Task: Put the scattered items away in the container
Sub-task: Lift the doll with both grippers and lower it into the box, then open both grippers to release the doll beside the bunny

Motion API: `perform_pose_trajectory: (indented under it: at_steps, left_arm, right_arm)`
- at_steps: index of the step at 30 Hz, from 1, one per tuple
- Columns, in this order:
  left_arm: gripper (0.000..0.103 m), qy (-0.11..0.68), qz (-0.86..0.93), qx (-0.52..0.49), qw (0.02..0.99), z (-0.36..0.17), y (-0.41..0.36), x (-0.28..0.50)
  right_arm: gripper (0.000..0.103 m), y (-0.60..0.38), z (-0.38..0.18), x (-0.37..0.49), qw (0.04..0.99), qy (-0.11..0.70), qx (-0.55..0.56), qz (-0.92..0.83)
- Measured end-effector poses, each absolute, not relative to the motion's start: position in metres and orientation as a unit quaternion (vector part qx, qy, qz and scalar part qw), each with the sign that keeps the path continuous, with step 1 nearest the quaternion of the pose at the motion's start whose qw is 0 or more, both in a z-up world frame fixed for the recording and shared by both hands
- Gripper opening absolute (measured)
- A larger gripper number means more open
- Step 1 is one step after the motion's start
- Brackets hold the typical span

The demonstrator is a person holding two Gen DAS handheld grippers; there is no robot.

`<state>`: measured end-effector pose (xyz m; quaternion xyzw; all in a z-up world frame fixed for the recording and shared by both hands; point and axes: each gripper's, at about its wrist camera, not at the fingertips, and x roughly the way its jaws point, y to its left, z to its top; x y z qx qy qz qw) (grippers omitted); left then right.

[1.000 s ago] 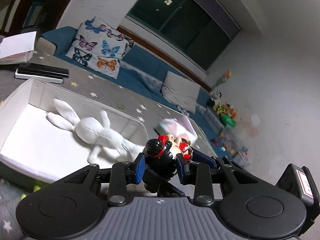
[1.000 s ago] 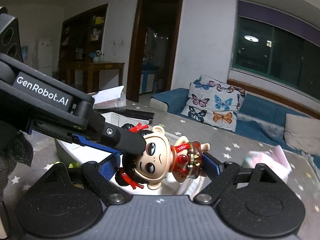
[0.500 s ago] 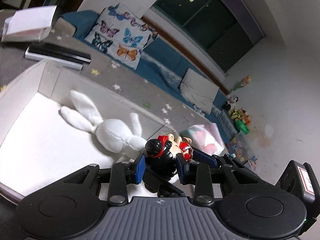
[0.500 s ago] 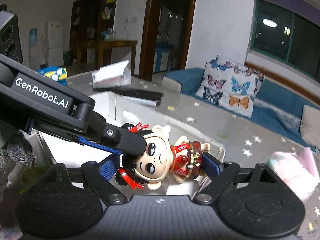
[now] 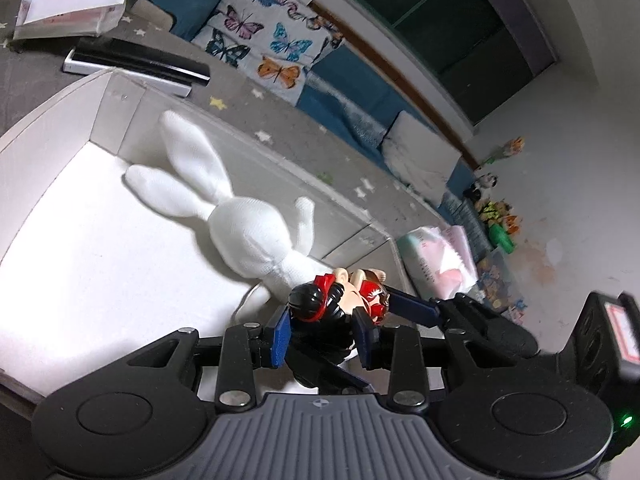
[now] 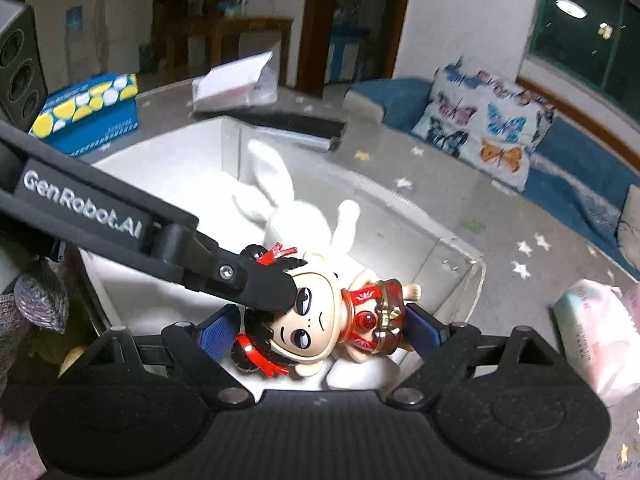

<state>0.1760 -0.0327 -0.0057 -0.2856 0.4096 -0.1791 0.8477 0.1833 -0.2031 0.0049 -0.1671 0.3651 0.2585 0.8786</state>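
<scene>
Doll (image 6: 320, 320) gripped between both tools (image 6: 324, 328) (image 5: 322, 330), above white box (image 5: 48, 136).

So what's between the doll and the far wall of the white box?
The white plush rabbit lies in the white box, between the doll and the far wall; clearest in the right wrist view.

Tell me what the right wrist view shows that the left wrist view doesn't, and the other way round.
Only the right wrist view shows the doll's face and the blue tissue box. Only the left wrist view shows the toys on the floor by the wall. Both show the doll held by the left gripper and the right gripper over the white box, with the white plush rabbit inside and the tissue pack outside.
</scene>
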Motion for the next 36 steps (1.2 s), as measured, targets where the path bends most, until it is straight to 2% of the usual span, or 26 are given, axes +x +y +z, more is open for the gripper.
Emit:
perform_pose_trajectory:
  at_steps: [13,36]
  left_arm:
    - [0.035,0.409,-0.177,-0.287,0.848,-0.006,-0.028,0.172]
    - [0.035,0.389,-0.176,-0.269,0.863,0.012,-0.03,0.146]
  right_arm:
    - [0.089,-0.2,0.007,0.186,0.872,0.375,-0.171,0.265]
    - [0.091,-0.22,0.029,0.124,0.913,0.299,-0.125,0.247]
